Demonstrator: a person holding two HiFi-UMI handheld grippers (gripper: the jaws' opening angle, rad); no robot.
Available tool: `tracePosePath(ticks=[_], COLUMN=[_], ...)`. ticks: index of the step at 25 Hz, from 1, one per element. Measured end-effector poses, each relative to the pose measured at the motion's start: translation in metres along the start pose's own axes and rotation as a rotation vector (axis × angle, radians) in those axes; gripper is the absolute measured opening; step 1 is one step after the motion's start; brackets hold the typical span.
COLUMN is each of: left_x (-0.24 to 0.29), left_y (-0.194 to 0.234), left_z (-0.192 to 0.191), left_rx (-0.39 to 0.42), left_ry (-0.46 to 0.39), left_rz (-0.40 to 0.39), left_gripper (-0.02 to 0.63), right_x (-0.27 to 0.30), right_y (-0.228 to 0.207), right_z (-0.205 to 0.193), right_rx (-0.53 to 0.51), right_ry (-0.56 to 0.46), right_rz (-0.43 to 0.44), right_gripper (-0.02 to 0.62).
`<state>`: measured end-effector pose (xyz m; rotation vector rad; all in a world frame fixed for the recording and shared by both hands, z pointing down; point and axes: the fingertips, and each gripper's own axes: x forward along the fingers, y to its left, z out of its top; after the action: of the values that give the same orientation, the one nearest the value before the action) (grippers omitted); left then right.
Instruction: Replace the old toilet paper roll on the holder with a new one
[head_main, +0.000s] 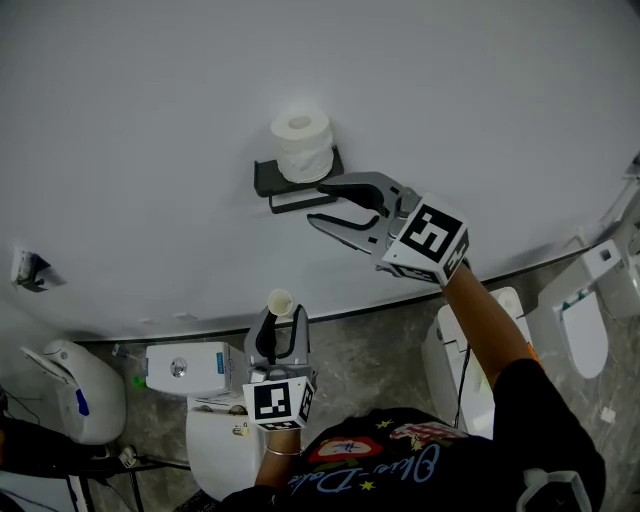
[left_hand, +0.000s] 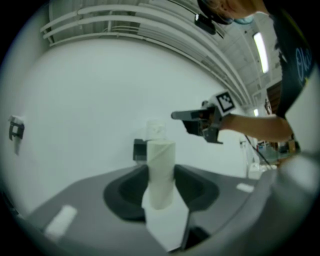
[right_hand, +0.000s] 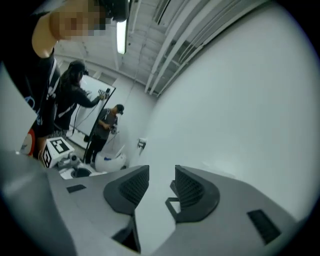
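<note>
A black wall holder (head_main: 268, 180) carries a full white paper roll (head_main: 302, 143) standing upright on its top shelf; the holder's lower bar (head_main: 300, 203) is bare. My right gripper (head_main: 320, 203) hangs just right of the holder, open, with nothing between its jaws; in the right gripper view (right_hand: 161, 175) only blank wall shows past them. Lower down, my left gripper (head_main: 280, 330) is shut on an empty cardboard tube (head_main: 281, 302), held upright. In the left gripper view the tube (left_hand: 161, 172) stands between the jaws, with the roll (left_hand: 156, 130) and holder (left_hand: 139, 149) behind it.
Toilets stand along the wall's foot: one with a white tank (head_main: 190, 368) below my left gripper, one (head_main: 455, 360) under my right arm, another (head_main: 585, 320) at the far right. A small wall fitting (head_main: 28, 268) is at the left. Two people (right_hand: 107, 127) stand far off.
</note>
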<state>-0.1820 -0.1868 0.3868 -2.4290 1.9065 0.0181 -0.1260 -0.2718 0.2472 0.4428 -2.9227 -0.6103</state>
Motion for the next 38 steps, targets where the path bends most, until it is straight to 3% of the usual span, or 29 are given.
tracePosePath(ticks=[3,6,13,18,26,32,38], left_x=[-0.002,-0.005,-0.012,-0.014,-0.017,-0.009,-0.013], left_y=[0.002,0.005,0.022,0.034,0.045,0.037,0.038], left_z=[0.002,0.003,-0.001,-0.004,-0.006,-0.007,-0.01], left_rx=[-0.016,-0.021,-0.049,-0.06,-0.091,-0.104,-0.11], left_ry=[-0.007,-0.014,-0.004,0.001,0.001,-0.006,0.004], left_rz=[0.008,0.02,0.066,0.102,0.13,0.107,0.113], left_gripper=[0.166,0.166,0.166,0.166,0.166,0.166,0.166], right_x=[0.019,0.032,0.051,0.058,0.067,0.069,0.057], right_y=[-0.021,-0.042,-0.085,-0.102,-0.098,-0.1,-0.104], right_z=[-0.001,0.003,0.0,-0.02,-0.036,-0.035,-0.033], right_rx=[-0.149,-0.224,-0.336,-0.353,-0.348,-0.323,-0.281], right_ry=[0.149,0.257,0.518,0.679,0.802,0.831,0.758], right_rz=[0.044,0.077,0.165,0.232,0.338,0.295,0.244], right_gripper=[0.146,0.16,0.17,0.174,0.183,0.183,0.183])
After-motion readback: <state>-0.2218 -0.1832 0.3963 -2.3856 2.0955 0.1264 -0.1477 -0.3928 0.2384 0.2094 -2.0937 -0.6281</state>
